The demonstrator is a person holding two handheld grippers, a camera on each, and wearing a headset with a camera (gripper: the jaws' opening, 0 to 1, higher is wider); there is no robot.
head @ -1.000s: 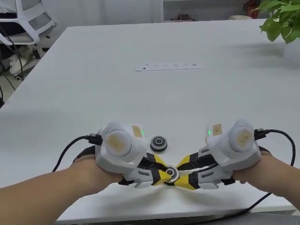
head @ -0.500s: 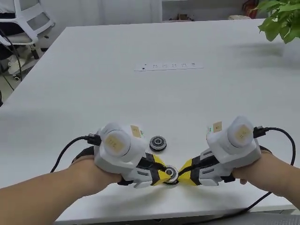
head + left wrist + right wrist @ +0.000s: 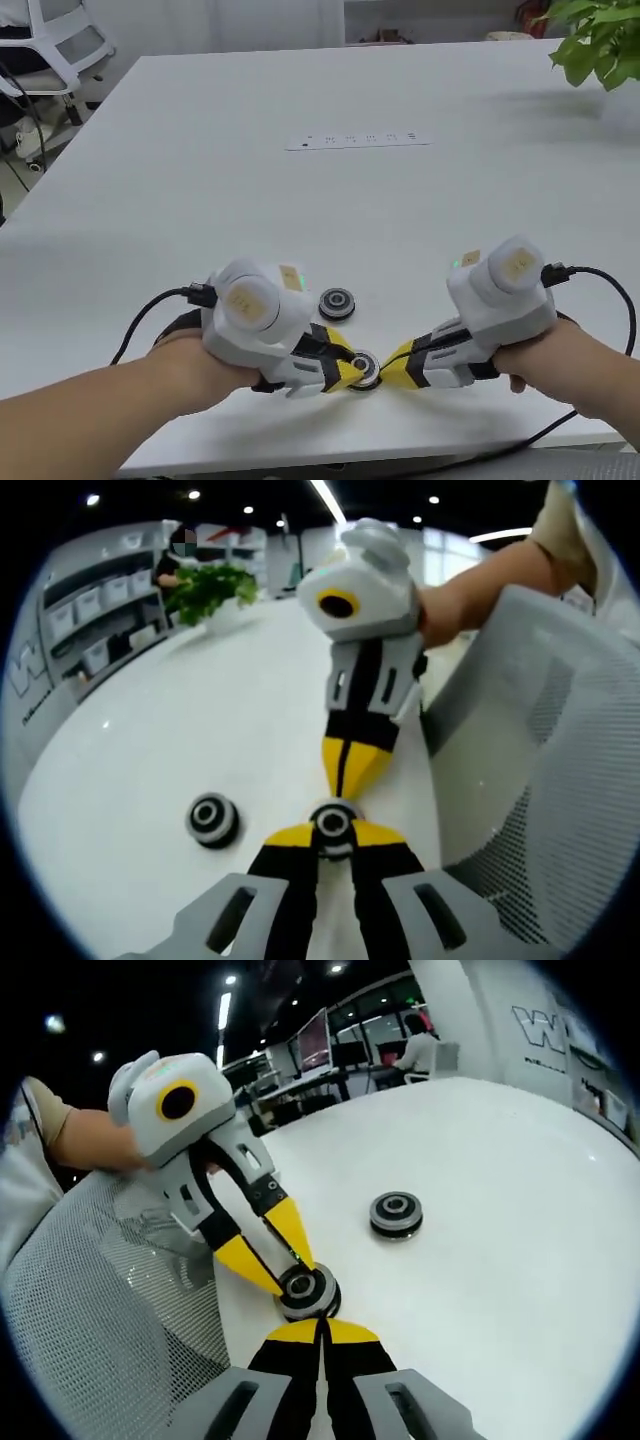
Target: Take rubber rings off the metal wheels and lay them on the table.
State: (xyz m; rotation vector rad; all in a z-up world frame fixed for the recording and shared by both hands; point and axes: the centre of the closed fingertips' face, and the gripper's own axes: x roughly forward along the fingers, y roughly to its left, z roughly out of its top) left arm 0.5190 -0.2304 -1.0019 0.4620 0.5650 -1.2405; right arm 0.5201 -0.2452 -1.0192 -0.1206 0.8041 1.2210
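A small metal wheel [image 3: 364,368] with a black rubber ring hangs just above the white table's [image 3: 300,210] front edge, between the two grippers. My left gripper [image 3: 352,370] is shut across it, its yellow tips on either side of the wheel [image 3: 333,822]. My right gripper [image 3: 388,372] faces it from the right. Its jaws are shut together and their tips [image 3: 322,1328] pinch the rim of the wheel [image 3: 308,1288] at the rubber ring. A second wheel [image 3: 337,303] with its ring on lies flat on the table just behind the left gripper.
A white power strip [image 3: 358,140] lies across the middle of the table. A green plant [image 3: 598,40] stands at the far right corner and an office chair [image 3: 60,45] at the far left. Black cables [image 3: 150,315] trail from both grippers. A mesh chair back [image 3: 540,780] is close behind.
My right gripper has rolled and its body has swung up and to the right while its tips stay at the wheel's rim. The left gripper and the second wheel have held still.
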